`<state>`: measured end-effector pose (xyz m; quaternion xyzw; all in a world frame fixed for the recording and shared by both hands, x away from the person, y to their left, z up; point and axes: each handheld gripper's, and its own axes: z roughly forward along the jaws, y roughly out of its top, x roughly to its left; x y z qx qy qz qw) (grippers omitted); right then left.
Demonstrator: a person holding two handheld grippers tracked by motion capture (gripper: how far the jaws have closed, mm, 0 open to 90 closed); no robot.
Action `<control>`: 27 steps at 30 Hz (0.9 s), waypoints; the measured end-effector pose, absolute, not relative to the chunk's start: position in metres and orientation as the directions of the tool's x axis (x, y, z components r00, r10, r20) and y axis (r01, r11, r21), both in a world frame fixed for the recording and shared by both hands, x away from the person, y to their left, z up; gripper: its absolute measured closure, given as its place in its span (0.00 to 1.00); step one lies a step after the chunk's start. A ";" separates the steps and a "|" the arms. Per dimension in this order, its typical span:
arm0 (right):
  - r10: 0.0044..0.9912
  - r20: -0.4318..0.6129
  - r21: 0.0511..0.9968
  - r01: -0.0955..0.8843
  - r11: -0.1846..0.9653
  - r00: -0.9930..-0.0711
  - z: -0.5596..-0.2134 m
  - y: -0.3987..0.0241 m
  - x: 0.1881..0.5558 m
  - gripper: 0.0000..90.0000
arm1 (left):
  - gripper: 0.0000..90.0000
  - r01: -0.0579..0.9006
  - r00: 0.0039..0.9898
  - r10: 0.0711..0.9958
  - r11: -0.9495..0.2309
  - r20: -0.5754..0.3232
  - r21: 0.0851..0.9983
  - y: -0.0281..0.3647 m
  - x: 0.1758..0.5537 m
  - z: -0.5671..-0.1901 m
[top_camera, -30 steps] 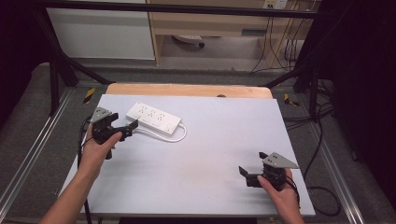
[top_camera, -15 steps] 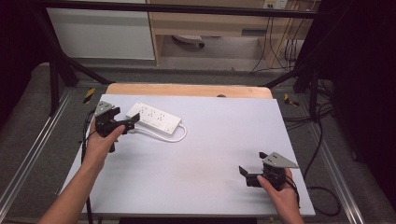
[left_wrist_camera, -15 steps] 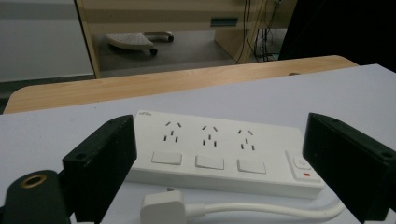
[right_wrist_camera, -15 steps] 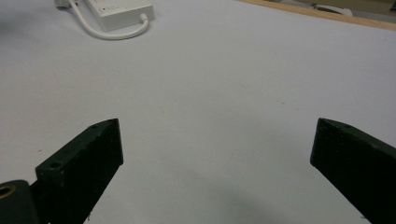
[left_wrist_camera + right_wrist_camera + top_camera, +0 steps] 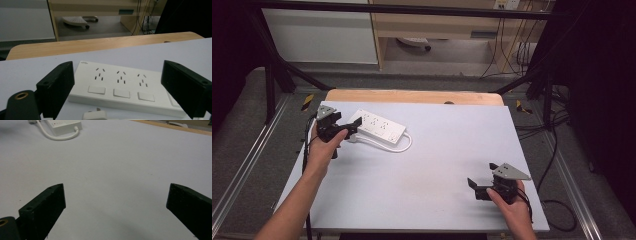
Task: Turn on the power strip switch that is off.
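Note:
A white power strip (image 5: pixel 378 127) with three outlets and three switches lies at the table's back left, its white cable (image 5: pixel 404 145) curling in front of it. In the left gripper view the strip (image 5: pixel 120 87) sits just beyond the jaws, and its white plug (image 5: pixel 96 115) lies at the bottom edge between them. My left gripper (image 5: pixel 353 129) is open and reaches the strip's near left end. My right gripper (image 5: pixel 472 186) is open near the front right, over bare table, and in its own view the strip (image 5: pixel 63 125) lies far off.
The table has a pale grey top (image 5: pixel 437 160) with a wooden strip (image 5: pixel 412 96) along the far edge. Beyond it are a wooden cabinet (image 5: pixel 437 25) and hanging cables (image 5: pixel 512 45). Metal rails (image 5: pixel 242 165) run along both sides.
My left gripper has moved forward and right, up to the power strip's near end. The right gripper has stayed in place.

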<state>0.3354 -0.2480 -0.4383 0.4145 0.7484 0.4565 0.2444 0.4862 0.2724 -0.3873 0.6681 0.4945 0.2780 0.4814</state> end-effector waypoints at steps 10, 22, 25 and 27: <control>0.845 0.015 0.885 0.401 0.238 -0.534 -0.439 -0.248 0.336 0.03 | 0.19 0.418 0.330 0.937 -0.037 -0.114 0.908 0.270 0.496 -0.395; 0.840 0.020 0.890 0.392 0.232 -0.542 -0.437 -0.249 0.335 0.03 | 0.39 0.443 0.298 0.951 -0.066 -0.077 0.894 0.271 0.507 -0.408; 0.839 0.019 0.891 0.390 0.233 -0.544 -0.437 -0.249 0.335 0.03 | 0.43 0.455 0.293 0.954 -0.076 -0.068 0.887 0.271 0.509 -0.411; 0.838 0.019 0.891 0.389 0.233 -0.546 -0.437 -0.249 0.335 0.03 | 0.47 0.464 0.288 0.956 -0.084 -0.060 0.882 0.271 0.510 -0.413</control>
